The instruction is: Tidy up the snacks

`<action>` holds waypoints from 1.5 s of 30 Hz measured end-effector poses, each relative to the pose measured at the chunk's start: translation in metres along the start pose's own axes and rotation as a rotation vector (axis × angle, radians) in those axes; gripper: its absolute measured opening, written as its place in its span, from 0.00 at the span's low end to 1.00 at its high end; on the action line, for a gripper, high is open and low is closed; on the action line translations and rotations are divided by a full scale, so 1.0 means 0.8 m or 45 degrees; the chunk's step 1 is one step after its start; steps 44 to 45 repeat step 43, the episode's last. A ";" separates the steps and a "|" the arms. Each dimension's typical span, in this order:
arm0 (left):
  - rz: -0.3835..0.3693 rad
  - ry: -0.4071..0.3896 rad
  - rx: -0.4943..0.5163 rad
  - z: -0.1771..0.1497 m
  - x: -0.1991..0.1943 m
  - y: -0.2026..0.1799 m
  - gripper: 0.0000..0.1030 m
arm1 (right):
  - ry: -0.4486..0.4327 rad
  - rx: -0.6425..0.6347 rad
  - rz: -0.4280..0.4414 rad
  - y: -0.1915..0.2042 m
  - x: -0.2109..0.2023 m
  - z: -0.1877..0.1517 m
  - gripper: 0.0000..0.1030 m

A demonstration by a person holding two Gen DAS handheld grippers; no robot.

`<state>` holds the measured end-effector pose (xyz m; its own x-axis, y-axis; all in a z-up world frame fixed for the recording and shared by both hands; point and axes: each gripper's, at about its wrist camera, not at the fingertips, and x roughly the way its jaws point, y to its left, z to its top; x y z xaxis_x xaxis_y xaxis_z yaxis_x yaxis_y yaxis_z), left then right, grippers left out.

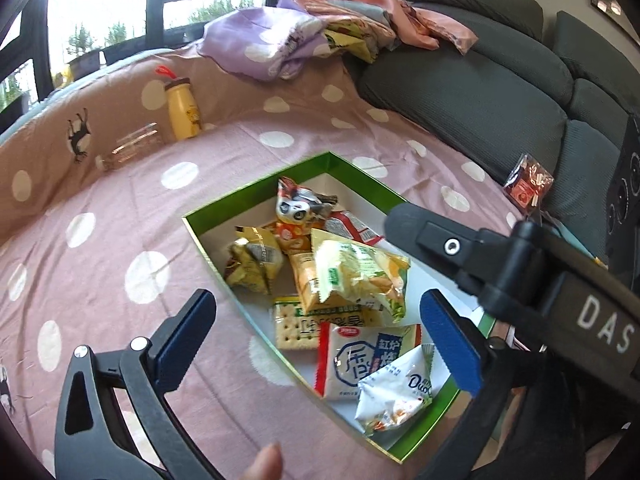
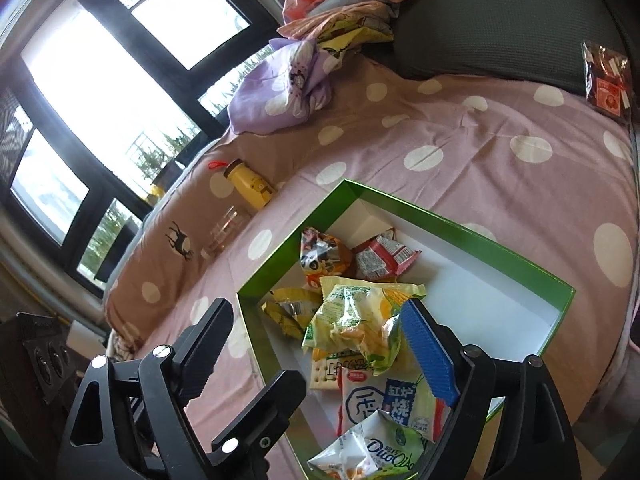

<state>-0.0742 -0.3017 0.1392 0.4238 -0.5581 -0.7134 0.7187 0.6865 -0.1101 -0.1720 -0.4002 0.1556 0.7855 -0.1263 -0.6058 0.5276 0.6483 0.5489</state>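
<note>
Left wrist view: pink dotted sheet (image 1: pixel 120 216), green box (image 1: pixel 192 224) on it, snack packets piled inside. Left gripper (image 1: pixel 320 324) jaws wide apart, empty, straddling the box's near-left wall; yellow-green chip bag (image 1: pixel 360 276) lies beyond the tips, untouched. Right gripper (image 2: pixel 320 344) also spread wide, holding nothing; same chip bag (image 2: pixel 356 320) sits just beside its blue pad (image 2: pixel 430 354).
</note>
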 end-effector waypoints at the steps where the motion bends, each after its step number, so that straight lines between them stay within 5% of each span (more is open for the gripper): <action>1: 0.012 -0.004 -0.019 0.000 -0.006 0.004 1.00 | -0.014 -0.011 -0.033 0.003 -0.005 0.000 0.87; 10: 0.047 -0.030 -0.080 -0.006 -0.036 0.023 1.00 | -0.117 -0.023 -0.176 0.018 -0.042 -0.003 0.88; 21: 0.025 -0.007 -0.115 -0.010 -0.037 0.032 1.00 | -0.071 -0.028 -0.262 0.023 -0.025 -0.007 0.88; 45: 0.009 0.010 -0.109 -0.013 -0.039 0.029 1.00 | -0.068 -0.010 -0.302 0.019 -0.026 -0.008 0.88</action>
